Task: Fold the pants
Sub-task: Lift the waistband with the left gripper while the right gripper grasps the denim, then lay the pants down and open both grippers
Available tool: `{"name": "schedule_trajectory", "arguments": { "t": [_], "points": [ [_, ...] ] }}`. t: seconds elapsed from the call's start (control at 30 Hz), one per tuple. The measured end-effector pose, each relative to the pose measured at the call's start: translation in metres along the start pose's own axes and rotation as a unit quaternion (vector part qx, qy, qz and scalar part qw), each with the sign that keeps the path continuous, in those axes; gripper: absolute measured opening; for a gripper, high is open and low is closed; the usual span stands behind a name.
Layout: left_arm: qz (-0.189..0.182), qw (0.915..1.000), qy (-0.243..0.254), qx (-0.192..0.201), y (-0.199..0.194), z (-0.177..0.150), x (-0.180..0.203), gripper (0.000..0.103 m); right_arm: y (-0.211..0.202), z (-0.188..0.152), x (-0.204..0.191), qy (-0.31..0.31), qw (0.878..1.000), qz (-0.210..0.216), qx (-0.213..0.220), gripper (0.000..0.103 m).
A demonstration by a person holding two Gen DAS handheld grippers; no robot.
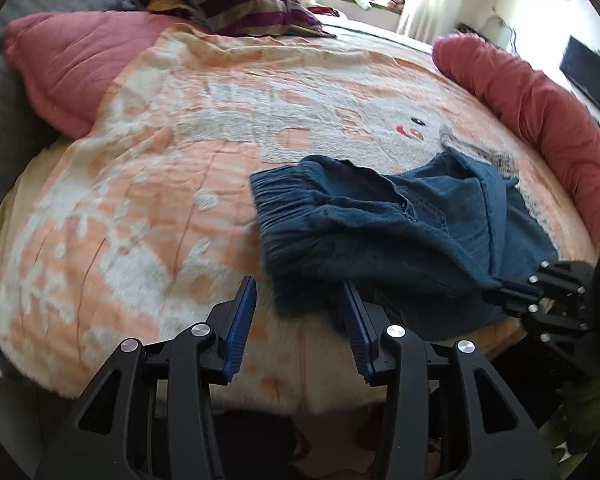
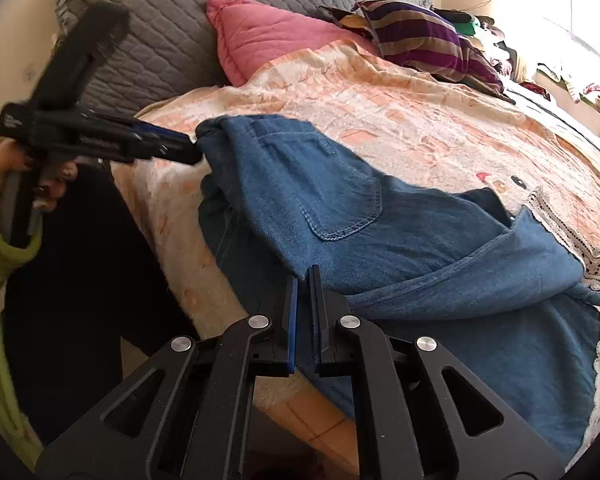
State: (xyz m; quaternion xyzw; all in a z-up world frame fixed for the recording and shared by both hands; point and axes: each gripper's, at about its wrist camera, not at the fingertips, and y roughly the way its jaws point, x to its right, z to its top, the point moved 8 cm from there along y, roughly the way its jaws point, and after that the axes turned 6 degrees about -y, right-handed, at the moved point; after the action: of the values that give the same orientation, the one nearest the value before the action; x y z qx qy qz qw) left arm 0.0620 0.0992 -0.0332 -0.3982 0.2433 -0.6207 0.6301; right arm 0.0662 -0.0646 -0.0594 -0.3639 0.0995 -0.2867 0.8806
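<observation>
The pants (image 2: 340,216) are blue denim with a soft, brushed surface, lying crumpled on the near part of the bed. An elasticated, gathered waistband (image 1: 276,208) forms their left end in the left wrist view. A stitched patch pocket (image 2: 340,200) with a rounded lower edge faces up. One leg is folded over into a thick ridge across the garment.

The left gripper (image 1: 300,304) is black, with ribbed blue pads (image 1: 240,320). Its fingers stand apart. The right-hand finger touches the lower edge of the denim; the left-hand finger is over bare blanket. No cloth fills the gap between them. In the right wrist view its tip meets the waistband corner, and a hand (image 2: 40,184) in a lime-green sleeve (image 2: 0,264) grips its handle.

The right gripper (image 2: 304,276) has its fingers together, pinching a thin fold of the denim at the near edge. In the left wrist view the cloth is drawn to a point at its tip.

The blanket (image 1: 160,184) is fleecy, peach with a pale grey-white pattern. A rose-pink quilted pillow (image 1: 68,68) lies at the head, touching a grey quilted headboard (image 2: 148,20). A purple and tan striped cushion (image 1: 248,4) sits behind it. A red rolled quilt (image 1: 540,112) lies along the far right edge. White lace trim (image 2: 560,224) shows just beside the pants.
</observation>
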Motion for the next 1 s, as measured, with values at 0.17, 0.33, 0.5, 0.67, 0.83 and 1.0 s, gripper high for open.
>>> {"name": "schedule_trajectory", "arguments": {
  "t": [0.17, 0.33, 0.5, 0.67, 0.83, 1.0],
  "points": [
    [-0.017, 0.9991, -0.018, 0.035, -0.021, 0.009, 0.009, 0.042, 0.003, -0.008, -0.008, -0.006, 1.0, 0.005, -0.003, 0.002],
    [-0.049, 0.9981, 0.021, 0.031, 0.004, 0.025, 0.057, 0.041, 0.007, -0.016, -0.016, -0.007, 1.0, 0.003, -0.02, 0.002],
    [0.005, 0.9994, 0.031, -0.012, 0.058, 0.011, 0.045, 0.039, -0.005, -0.02, -0.019, 0.004, 0.999, 0.028, -0.022, 0.005],
    [-0.002, 0.9995, 0.032, -0.002, 0.059, 0.009, 0.041, 0.039, -0.019, 0.005, -0.003, 0.033, 0.999, 0.017, 0.013, 0.005],
    [-0.01, 0.9996, 0.026, 0.003, 0.058, 0.01, 0.04, 0.039, 0.019, -0.002, 0.008, 0.06, 0.997, 0.001, -0.048, 0.018],
    [-0.015, 0.9995, 0.024, 0.011, 0.052, 0.01, 0.043, 0.039, 0.025, -0.01, 0.011, 0.094, 0.994, 0.001, -0.059, 0.025]
  ]
}}
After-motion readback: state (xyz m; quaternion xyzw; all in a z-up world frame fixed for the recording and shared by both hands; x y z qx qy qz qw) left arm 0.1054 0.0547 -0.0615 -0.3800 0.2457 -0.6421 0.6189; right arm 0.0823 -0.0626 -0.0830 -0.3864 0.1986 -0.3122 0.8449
